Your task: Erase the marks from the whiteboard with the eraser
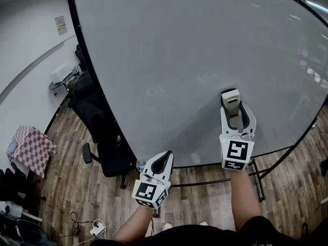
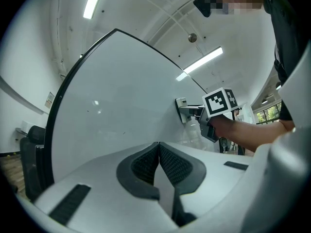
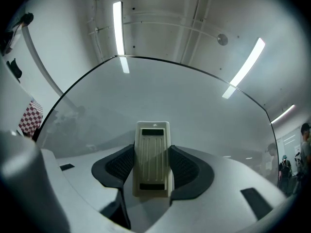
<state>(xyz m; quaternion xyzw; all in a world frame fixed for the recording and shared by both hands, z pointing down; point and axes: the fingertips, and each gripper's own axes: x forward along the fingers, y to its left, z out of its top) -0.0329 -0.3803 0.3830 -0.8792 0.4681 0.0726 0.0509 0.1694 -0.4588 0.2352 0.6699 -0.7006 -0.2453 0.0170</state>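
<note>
A large whiteboard (image 1: 195, 50) fills the head view; its surface shows no marks, only light reflections. My right gripper (image 1: 231, 102) is shut on a cream-white eraser (image 1: 230, 100) and presses it against the board's lower right part. In the right gripper view the eraser (image 3: 153, 159) stands upright between the dark pads, facing the board (image 3: 160, 96). My left gripper (image 1: 163, 162) hangs lower, near the board's bottom edge, shut with nothing in it. From the left gripper view the closed pads (image 2: 158, 166) meet, and the eraser (image 2: 183, 109) sits flat on the board.
A black office chair (image 1: 105, 147) stands left of the board's black frame (image 1: 92, 81). The board's metal stand legs (image 1: 261, 173) rest on the wooden floor. A checkered cloth (image 1: 31, 150) and cables (image 1: 87, 227) lie at the far left.
</note>
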